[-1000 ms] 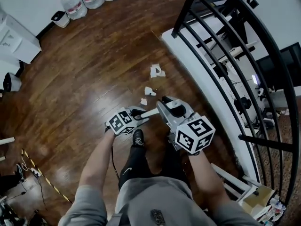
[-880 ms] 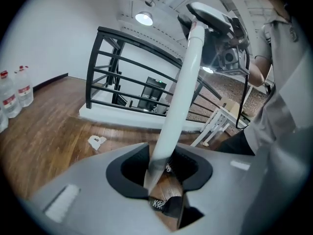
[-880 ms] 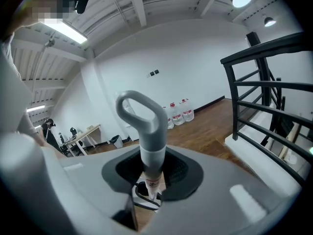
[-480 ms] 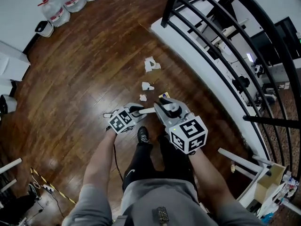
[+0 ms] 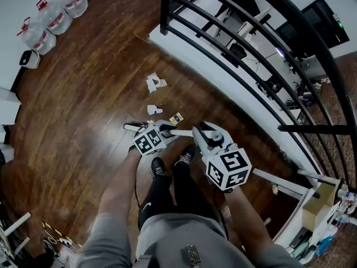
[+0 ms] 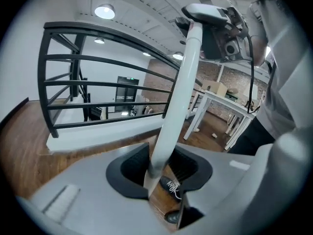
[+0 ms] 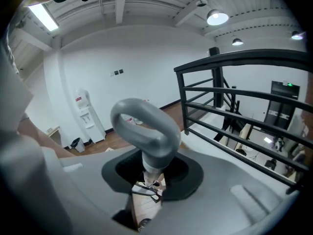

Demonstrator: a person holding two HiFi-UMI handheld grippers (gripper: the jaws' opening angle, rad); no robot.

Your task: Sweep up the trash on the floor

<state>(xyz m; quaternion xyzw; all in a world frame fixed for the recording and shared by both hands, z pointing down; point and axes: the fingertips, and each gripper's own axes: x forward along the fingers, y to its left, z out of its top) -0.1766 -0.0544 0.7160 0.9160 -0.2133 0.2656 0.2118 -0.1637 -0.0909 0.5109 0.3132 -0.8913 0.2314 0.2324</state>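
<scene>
Trash, meaning crumpled white paper scraps [image 5: 155, 82] and a small yellow bit [image 5: 177, 118], lies on the dark wooden plank floor [image 5: 83, 121] just ahead of the grippers, with nothing touching it.

The left gripper [image 6: 155, 170] has its dark pads [image 6: 131, 168] closed on a white round pole [image 6: 178, 97], gripping low on the shaft. The right gripper [image 7: 149, 175] is clamped on the neck below a grey loop handle [image 7: 146, 124]. Seen from the left gripper, this loop looks to cap the same pole, so I judge it to be one sweeping tool. One grip up top to steer and one lower to push suits drawing the tool across the scraps. Its working end cannot be made out.

From the head view, both grippers sit close together above the person's black shoes [image 5: 158, 166], beside the black metal railing [image 5: 234, 49].

Clear water jugs with red caps [image 5: 56, 15] and a small white bin [image 5: 28, 59] stand well away by the wall. What the bin holds cannot be seen, and no dustpan shows.
</scene>
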